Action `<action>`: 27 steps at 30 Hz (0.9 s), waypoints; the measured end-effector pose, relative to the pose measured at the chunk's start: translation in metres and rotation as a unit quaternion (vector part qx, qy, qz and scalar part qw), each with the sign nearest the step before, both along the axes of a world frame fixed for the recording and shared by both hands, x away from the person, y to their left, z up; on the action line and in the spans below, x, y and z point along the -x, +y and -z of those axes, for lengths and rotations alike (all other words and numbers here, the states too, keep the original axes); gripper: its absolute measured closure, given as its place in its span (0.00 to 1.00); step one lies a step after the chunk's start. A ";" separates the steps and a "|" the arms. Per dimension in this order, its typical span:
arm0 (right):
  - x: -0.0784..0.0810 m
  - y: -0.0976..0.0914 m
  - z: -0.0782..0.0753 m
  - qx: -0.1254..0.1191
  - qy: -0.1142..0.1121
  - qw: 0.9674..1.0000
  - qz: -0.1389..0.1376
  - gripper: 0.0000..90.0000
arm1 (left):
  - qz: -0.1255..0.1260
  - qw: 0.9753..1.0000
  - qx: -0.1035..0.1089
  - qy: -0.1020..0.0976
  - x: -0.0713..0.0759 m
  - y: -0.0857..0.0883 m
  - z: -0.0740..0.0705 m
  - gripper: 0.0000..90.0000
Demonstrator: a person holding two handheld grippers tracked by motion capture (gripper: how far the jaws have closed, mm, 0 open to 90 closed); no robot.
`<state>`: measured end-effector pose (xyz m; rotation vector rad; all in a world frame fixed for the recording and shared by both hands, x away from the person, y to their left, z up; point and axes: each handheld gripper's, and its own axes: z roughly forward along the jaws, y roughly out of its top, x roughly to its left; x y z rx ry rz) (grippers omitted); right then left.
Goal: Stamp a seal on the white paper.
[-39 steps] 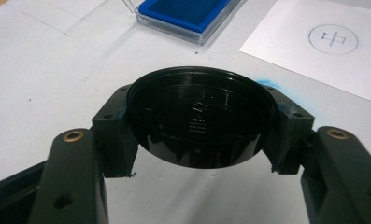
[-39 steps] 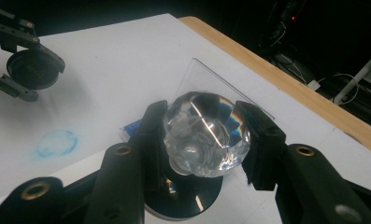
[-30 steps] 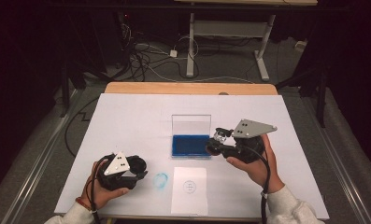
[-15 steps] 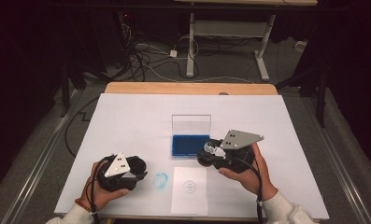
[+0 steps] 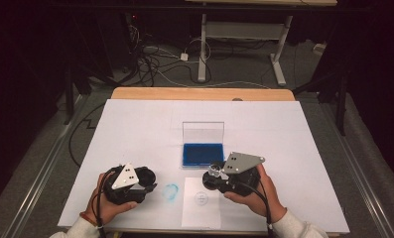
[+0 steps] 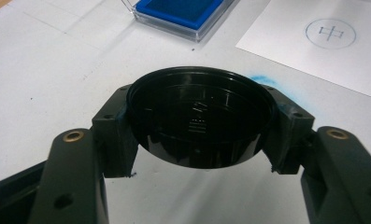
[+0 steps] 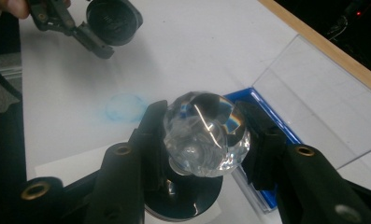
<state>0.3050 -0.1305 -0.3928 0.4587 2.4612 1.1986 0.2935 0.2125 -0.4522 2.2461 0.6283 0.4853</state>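
Note:
My left gripper is at the front left of the table, shut on a round black cap. In the left gripper view the cap sits open side up, squeezed between both pads. My right gripper is shut on a stamp with a clear faceted knob and a round black base. It hovers just in front of the blue ink pad, over the top right of a white paper sheet. In the right gripper view the knob is clamped between the jaws.
The ink pad's clear lid stands up behind it. The sheet carries a printed blue circle mark. A blue smudge stains the white table cover between the grippers. Floor cables and a desk frame lie beyond the far edge.
My right gripper has carried the stamp left and down, from beside the ink pad to the near edge of it over the sheet. The left gripper has stayed put.

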 end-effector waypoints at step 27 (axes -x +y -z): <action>0.012 0.028 0.048 0.043 0.012 0.999 -0.028 0.64 | 0.000 1.000 -0.002 0.001 0.000 0.000 0.000 0.40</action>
